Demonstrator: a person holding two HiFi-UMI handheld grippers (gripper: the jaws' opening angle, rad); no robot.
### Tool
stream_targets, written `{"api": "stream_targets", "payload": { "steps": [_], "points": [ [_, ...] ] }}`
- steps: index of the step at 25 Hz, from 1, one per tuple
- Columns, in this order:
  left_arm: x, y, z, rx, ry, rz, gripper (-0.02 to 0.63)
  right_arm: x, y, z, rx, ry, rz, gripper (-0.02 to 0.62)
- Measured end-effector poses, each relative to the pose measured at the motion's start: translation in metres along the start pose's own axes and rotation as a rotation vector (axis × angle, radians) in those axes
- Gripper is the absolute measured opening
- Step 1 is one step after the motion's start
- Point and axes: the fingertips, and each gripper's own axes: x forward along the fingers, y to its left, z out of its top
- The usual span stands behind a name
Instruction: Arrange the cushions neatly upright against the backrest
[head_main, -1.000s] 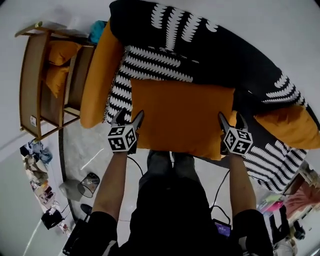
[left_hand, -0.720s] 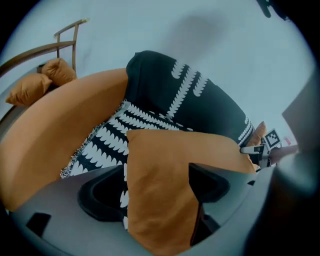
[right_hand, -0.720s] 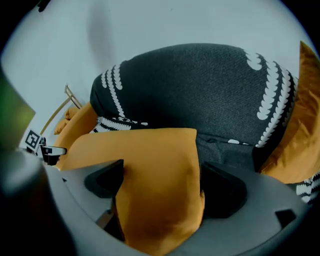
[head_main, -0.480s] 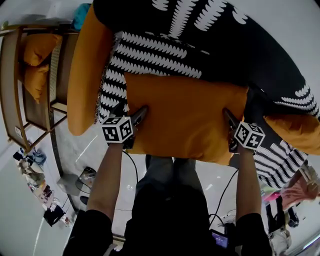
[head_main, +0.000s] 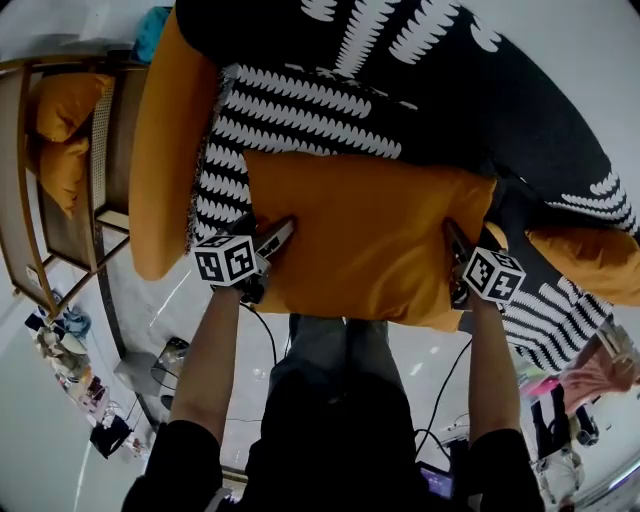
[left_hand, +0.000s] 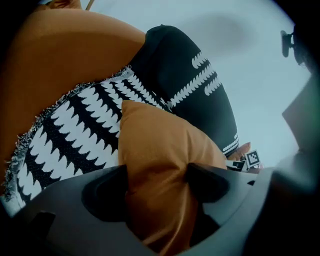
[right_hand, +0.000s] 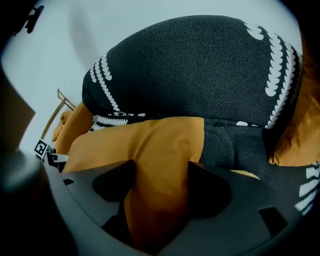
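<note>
The head view places left gripper (head_main: 262, 233) and right gripper (head_main: 457, 243) at the orange cushion's (head_main: 370, 235) opposite ends; their own views show fingers (left_hand: 106, 186), just closing, pinching its fabric.

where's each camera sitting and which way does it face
Head view: on the person's head, facing steeply down at the orange cushion; both forearms, left gripper, right gripper show.
Left gripper view: on that gripper, along its jaws, just closed further on the cushion's end.
Right gripper view: likewise, opposite end.
All share the cushion.

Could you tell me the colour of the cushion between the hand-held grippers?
Plain orange cushion, clearest in the head view.
</note>
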Motion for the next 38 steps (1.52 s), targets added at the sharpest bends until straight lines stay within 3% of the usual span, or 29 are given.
{"api": "stream_targets", "payload": {
  "steps": [3,6,9,16,26,32,38],
  "points": [
    [-0.008,-0.01,-0.001,0.036,-0.027,-0.009,0.308,-0.012,0.01,-0.001,-0.034,-0.029,-0.016,0.28],
    [-0.018,-0.022,0.001,0.064,-0.066,-0.004,0.248,-0.026,0.018,-0.007,-0.056,-0.086,-0.028,0.215],
    [-0.037,-0.042,0.007,0.091,-0.102,-0.019,0.215,-0.051,0.025,-0.011,-0.013,-0.147,-0.006,0.172],
    [-0.098,-0.109,0.067,0.239,-0.25,-0.06,0.207,-0.121,0.051,0.028,0.054,-0.351,0.054,0.166],
    [-0.128,-0.19,0.204,0.476,-0.433,-0.124,0.218,-0.17,0.062,0.146,0.061,-0.638,0.041,0.176],
    [-0.115,-0.207,0.272,0.583,-0.474,-0.154,0.227,-0.16,0.062,0.198,0.062,-0.721,0.007,0.184],
    [-0.095,-0.188,0.298,0.623,-0.496,-0.149,0.244,-0.137,0.068,0.216,0.065,-0.77,-0.033,0.196]
  ]
}}
